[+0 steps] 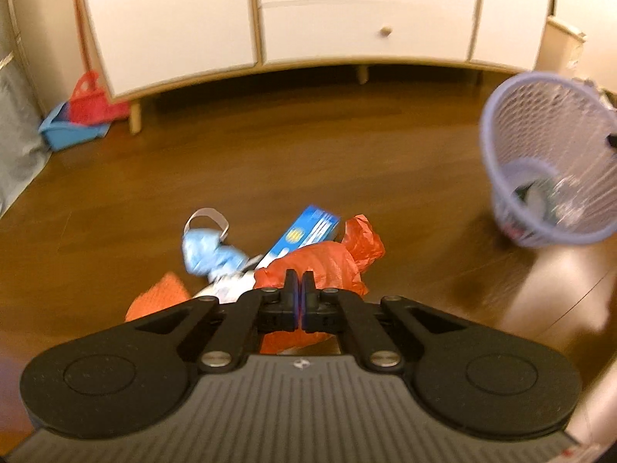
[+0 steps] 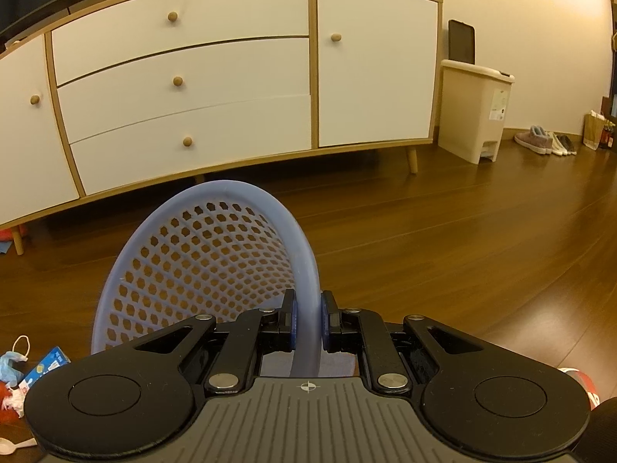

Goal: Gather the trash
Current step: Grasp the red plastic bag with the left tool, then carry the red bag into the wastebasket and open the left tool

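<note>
We note the room first: a white sideboard (image 2: 185, 88) on wooden legs along the wall, a dark wood floor (image 2: 443, 239) in front of it, a beige pedal bin (image 2: 476, 110) off to its right.

Next in size, the lilac mesh basket (image 2: 204, 270). Our right gripper (image 2: 307, 318) is clamped on its rim, one finger inside, one outside, and carries it tilted with the mouth turned toward the litter. In the left wrist view the basket (image 1: 547, 162) hangs well apart from the pile, with something already lying in its bottom (too blurred to name).

Then the litter on the floor, bunched together: an orange plastic bag (image 1: 327, 258), a blue carton (image 1: 304, 231) lying against it, a crumpled blue face mask (image 1: 204, 250) beside that.

Our left gripper (image 1: 299, 281) has its fingers pressed together right at the orange bag; whether any film is pinched between them we cannot tell, since the view is smeared.

Our judgement for the step: confirm the pinch on the bag before lifting, raise it slowly so the carton slides off, and bring the basket mouth under the bag instead of carrying loose film across the gap. Thin plastic may slip.
</note>
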`<move>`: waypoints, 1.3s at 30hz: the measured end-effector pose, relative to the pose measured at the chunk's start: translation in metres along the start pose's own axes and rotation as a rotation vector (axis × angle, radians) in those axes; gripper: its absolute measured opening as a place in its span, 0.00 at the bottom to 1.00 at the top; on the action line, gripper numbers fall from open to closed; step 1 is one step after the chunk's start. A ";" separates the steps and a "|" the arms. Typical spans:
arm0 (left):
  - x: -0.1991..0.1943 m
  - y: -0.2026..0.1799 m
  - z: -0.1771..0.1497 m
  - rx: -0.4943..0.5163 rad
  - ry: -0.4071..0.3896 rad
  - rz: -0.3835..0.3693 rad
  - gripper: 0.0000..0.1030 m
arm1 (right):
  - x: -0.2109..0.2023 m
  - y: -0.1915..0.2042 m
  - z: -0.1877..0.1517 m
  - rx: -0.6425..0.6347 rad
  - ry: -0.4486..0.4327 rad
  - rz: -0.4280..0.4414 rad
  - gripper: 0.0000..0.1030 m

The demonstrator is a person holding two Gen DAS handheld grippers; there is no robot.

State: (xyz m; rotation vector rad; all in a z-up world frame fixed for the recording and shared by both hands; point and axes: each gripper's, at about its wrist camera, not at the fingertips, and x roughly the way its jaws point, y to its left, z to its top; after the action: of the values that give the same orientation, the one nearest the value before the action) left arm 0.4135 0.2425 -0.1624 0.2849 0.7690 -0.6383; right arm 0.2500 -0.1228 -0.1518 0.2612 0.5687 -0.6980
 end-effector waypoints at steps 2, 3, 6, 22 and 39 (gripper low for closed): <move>-0.005 -0.010 0.012 0.010 -0.035 -0.031 0.00 | 0.000 -0.001 0.000 0.002 0.002 0.005 0.08; -0.007 -0.015 0.017 0.015 -0.051 -0.043 0.00 | 0.000 -0.001 0.000 0.001 0.002 0.007 0.08; -0.012 -0.033 0.033 0.041 -0.096 -0.089 0.00 | 0.000 -0.001 0.001 0.002 0.003 0.015 0.08; 0.010 -0.151 0.104 0.224 -0.222 -0.351 0.00 | 0.000 -0.005 0.000 0.002 0.000 0.046 0.08; 0.035 -0.167 0.112 0.143 -0.172 -0.417 0.21 | 0.003 -0.002 0.000 0.006 0.003 0.028 0.08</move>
State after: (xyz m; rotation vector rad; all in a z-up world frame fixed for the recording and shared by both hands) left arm 0.3901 0.0458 -0.1120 0.1967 0.6214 -1.0999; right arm 0.2511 -0.1259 -0.1535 0.2750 0.5651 -0.6727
